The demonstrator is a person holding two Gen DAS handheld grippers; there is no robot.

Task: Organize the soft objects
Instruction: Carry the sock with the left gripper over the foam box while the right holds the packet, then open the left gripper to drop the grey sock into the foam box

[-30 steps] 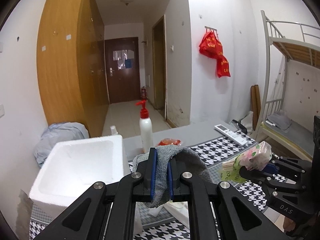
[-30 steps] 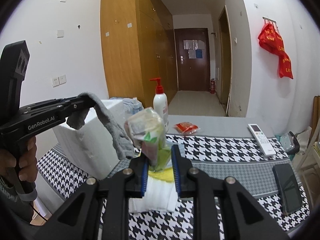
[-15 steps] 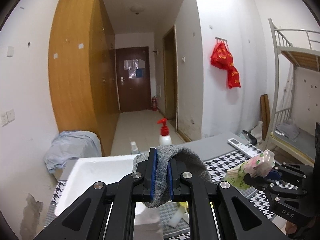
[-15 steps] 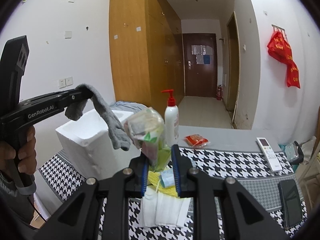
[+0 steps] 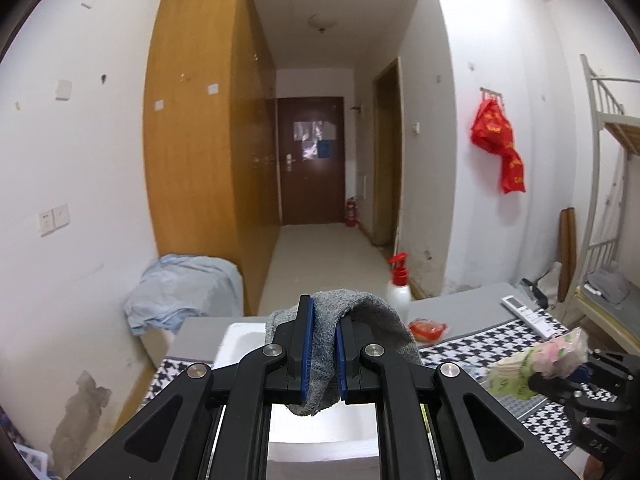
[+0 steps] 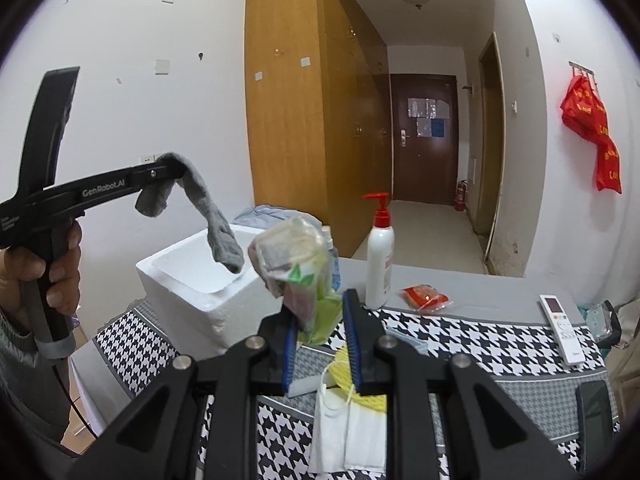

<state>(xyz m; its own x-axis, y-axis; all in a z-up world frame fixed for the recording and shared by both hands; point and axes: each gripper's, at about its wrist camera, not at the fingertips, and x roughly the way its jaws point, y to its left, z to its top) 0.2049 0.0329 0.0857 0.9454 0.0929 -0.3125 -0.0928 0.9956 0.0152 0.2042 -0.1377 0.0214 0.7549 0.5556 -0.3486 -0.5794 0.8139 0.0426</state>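
Left tool [image 5: 322, 354]: clenched on one grey sock [image 5: 352, 320], pinched mid-length, both ends hanging free. In the right wrist view the sock [image 6: 216, 224] hangs in the air above the open foam box [image 6: 200, 280], its lower end dangling at about 5 o'clock from the tool tip, over the box cavity.

Right tool [image 6: 320, 340]: clenched on one packet [image 6: 298, 268] of clear wrap with green and pink print, held upright above the worktop [image 6: 460, 344], at about 3 o'clock from the box.

Judged step: carrying both soft items to the box; neither is deposited yet.

Risks:
- The sock's long end may catch on the box rim on release and slide outside, because it hangs off-centre.
- The packet is gripped only at its lower edge; the slick wrap could slip out if the hold loosens.
- The two tools are near each other; converging on one box could cause a knock.
- The pump bottle [image 6: 378, 256] stands just beside the packet's likely path, at 1 o'clock from the right tool, and could be tipped.

Count: socks, one; packets held, one; foam boxes, one; white masks [image 6: 348, 432] on the worktop, two as far as can be told; yellow item [image 6: 364, 394] beneath the right tool, one; red sachet [image 6: 426, 296], one; remote [image 6: 560, 322], one; pump bottles, one.
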